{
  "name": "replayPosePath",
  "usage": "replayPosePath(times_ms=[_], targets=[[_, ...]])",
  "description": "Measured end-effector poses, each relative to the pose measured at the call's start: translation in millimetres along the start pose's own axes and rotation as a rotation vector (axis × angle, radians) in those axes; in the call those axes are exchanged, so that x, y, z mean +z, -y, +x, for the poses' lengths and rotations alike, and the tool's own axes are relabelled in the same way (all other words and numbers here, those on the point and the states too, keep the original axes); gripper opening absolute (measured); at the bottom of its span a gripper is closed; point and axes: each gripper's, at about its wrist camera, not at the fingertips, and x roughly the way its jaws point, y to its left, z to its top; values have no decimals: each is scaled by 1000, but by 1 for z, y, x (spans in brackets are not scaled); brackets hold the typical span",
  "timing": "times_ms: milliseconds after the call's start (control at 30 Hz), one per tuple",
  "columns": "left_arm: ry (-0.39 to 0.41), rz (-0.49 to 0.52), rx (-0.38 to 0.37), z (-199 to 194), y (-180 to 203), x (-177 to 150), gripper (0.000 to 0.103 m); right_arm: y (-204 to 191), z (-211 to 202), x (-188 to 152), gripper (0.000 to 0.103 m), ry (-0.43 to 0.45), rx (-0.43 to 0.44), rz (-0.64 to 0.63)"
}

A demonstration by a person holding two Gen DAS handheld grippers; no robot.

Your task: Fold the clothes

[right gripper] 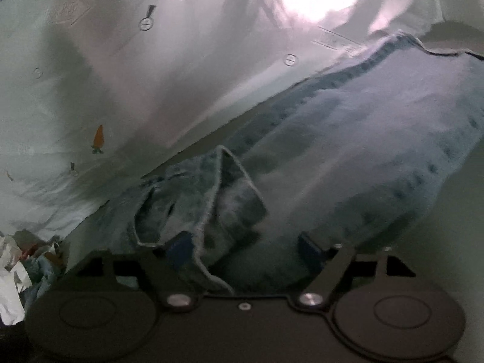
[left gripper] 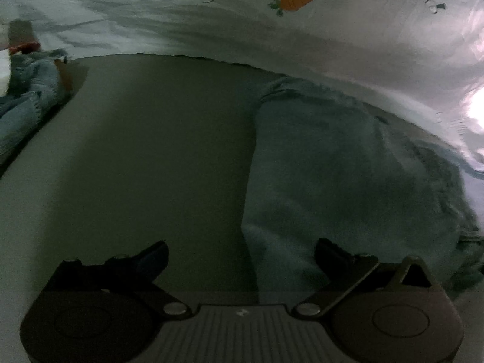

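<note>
Light-blue denim garment, likely jeans [left gripper: 348,166], lies on a flat pale surface, probably a table [left gripper: 151,151]; in the left view it fills the 3 o'clock half, its straight folded edge running from 12 down to 6; in the right view the same jeans [right gripper: 348,151] stretch from centre out to 2 o'clock, with a rumpled flap of waistband or hem [right gripper: 211,199] bunched at centre, just ahead of the fingers.

Left gripper [left gripper: 242,257] fingers spread fully wide, nothing held; the right-hand finger sits over denim, the left-hand one over bare table; contact cannot be told. Right gripper [right gripper: 248,248] fingers well apart too; the bunched flap lies between them but the pads do not press on it.

Handling, as a judgement: denim is soft yet fairly heavy and thick, holds a crease, drags rather than slides; seams and hem are the stiffest, so pinch there, at the flap edge or the straight folded edge, not mid-panel where layers separate.

Room: bare table from 7 to 11 o'clock in the left view, good for laying a fold; a second pile of clothes [left gripper: 27,90] at 9 o'clock, well apart; a white sheet with carrot print [left gripper: 293,3] hangs close behind at 12, touching the jeans' far edge, so little clearance that way; the scene is dim and blurred.
</note>
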Motion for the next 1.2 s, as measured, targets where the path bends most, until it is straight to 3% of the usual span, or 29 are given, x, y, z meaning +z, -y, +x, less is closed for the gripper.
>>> replayPosePath(times_ms=[100,333,467,600,667,733,767,800,867,967,1033,1067,1133,1200], targets=[[-11,-38,22,3,1,-3,103,13,-8,0,80,-2,8,50],[-21,-104,35,0,0,-7,103,12,6,21,76,17,164,76],[-36,-102,38,3,0,-5,103,6,46,22,76,-82,203,112],[-64,-134,19,9,-4,-4,103,-8,75,21,77,-134,223,130],[-76,-151,12,12,-5,-3,103,-15,85,23,73,-150,246,155],[-77,-155,14,15,-5,-1,103,-14,95,27,48,-181,247,215],[-72,-144,21,15,-3,0,103,-12,99,29,41,-206,253,255],[-67,-132,28,14,-1,0,103,-7,101,32,23,-229,281,303],[-64,-100,35,12,4,4,103,-2,92,40,21,-211,358,357],[-10,-32,-11,0,17,10,103,-26,55,60,19,-105,414,190],[31,-7,-75,-9,23,10,103,-45,28,75,19,-21,402,21],[39,-10,-100,-11,24,10,103,-45,23,80,18,-5,389,1],[19,-34,-133,-8,27,8,103,-37,26,82,19,0,315,-22],[-17,-42,-130,2,30,5,103,-20,47,70,19,-59,208,-14]])
